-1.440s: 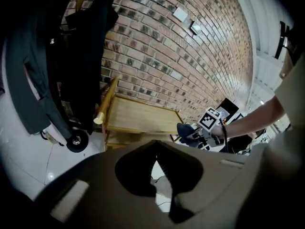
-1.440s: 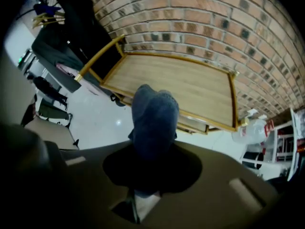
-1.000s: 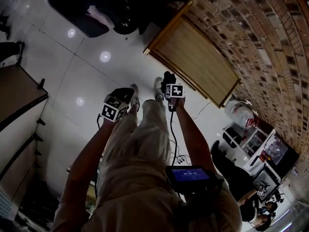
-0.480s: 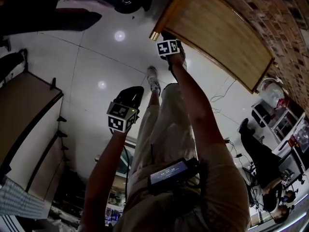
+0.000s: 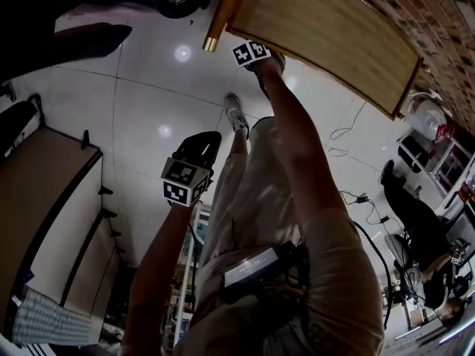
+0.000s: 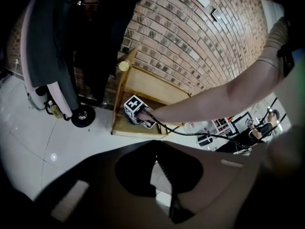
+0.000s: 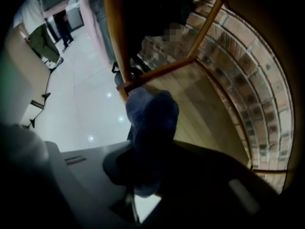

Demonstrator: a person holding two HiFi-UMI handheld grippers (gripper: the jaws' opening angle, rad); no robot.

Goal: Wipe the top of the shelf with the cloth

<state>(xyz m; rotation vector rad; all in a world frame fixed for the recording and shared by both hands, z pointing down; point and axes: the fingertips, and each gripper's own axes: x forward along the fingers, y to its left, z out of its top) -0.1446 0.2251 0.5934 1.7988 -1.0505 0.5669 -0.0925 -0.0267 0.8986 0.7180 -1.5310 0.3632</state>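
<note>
The wooden shelf top (image 5: 326,28) runs across the upper right of the head view, against a brick wall. My right gripper (image 5: 256,50) reaches out on a straight arm to the shelf's near left corner, and its marker cube shows there. In the right gripper view it (image 7: 150,149) is shut on a dark blue cloth (image 7: 151,123), which sticks out over the corner of the shelf top (image 7: 190,104). My left gripper (image 5: 197,154) hangs over the white floor, well short of the shelf. Its jaws (image 6: 155,149) are shut and hold nothing. The left gripper view shows the right gripper (image 6: 138,111) at the shelf (image 6: 152,87).
A coat stand with dark clothes (image 6: 71,32) stands left of the shelf. The brick wall (image 6: 190,32) is behind it. A table (image 5: 44,191) lies at the left, and a cable (image 5: 349,136) trails on the floor. A seated person (image 5: 415,221) is at the far right.
The right gripper has gone forward from near the person's legs to the shelf's corner, the arm now stretched out. The left gripper has stayed low over the floor.
</note>
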